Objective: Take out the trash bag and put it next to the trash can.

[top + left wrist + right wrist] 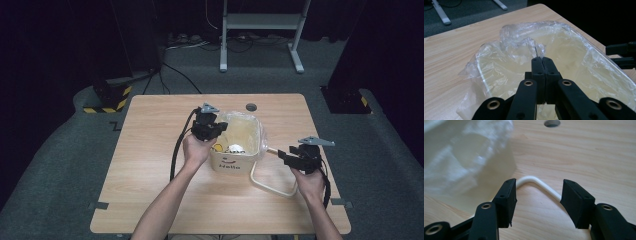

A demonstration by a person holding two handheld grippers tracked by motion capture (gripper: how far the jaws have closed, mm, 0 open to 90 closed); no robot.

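A cream bin (235, 164) marked "Hello" stands in the middle of the table, lined with a clear plastic bag (246, 126). My left gripper (214, 129) is at the bin's left rim, shut on a fold of the bag (520, 46), which rises crumpled just past the closed tips (543, 60). The bin's cream handle (267, 187) lies flat on the table to the right. My right gripper (282, 155) hovers over that handle, open. The handle's bend (541, 185) shows between and beyond the jaws (537, 195), clear of both pads.
The wooden table (150, 165) has a round hole (251, 107) behind the bin. A small white object (235, 148) lies inside the bin. A white metal stand (260, 30) and a yellow-black striped base (107, 97) sit on the floor beyond the far edge.
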